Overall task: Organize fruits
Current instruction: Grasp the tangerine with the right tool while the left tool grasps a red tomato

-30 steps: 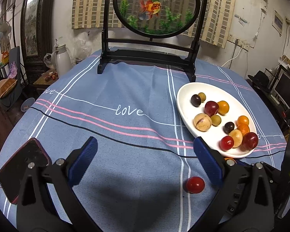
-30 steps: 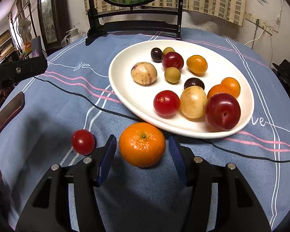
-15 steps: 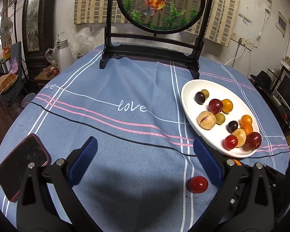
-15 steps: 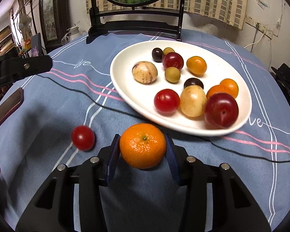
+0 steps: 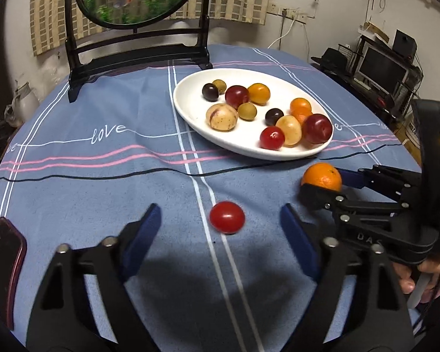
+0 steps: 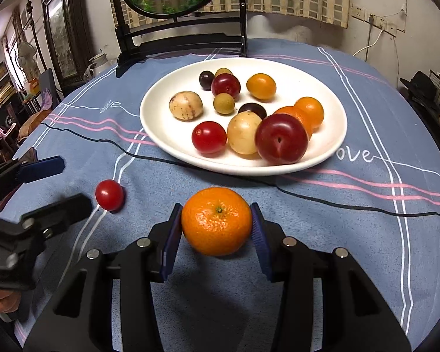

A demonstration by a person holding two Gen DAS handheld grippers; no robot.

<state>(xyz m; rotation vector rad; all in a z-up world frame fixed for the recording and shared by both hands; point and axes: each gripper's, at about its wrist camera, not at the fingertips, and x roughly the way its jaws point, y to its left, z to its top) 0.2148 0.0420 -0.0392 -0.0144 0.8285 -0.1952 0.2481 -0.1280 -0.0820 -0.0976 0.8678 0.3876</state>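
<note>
A: Two fruits are off the white plate (image 6: 334, 143): the mandarin (image 6: 216, 225) and the cherry tomato (image 5: 227, 216) on the blue tablecloth (image 5: 102, 187).

B: The mandarin is taken care of. The right gripper (image 6: 217, 228) has both blue pads pressed on its sides, just short of the plate's near rim. Its shadow on the cloth suggests it is slightly lifted, though I can't be sure.

A: And the left gripper (image 5: 221, 221)?

B: Its jaws have just been closing, but the pads stand clear of the tomato, which lies between them on the white stripe, untouched.

A: So what might go wrong?

B: The tomato is round and smooth (and small against those long pads). If one pad arrives first, I'd expect it to roll away along the cloth, perhaps toward the right gripper close by. Squeezing too hard could split it.

A: And the mandarin?

B: The plate's near side is crowded: a plum (image 6: 281, 138), a pale fruit, a red tomato. Dropped from height, it could knock those about or roll off the rim.
</note>
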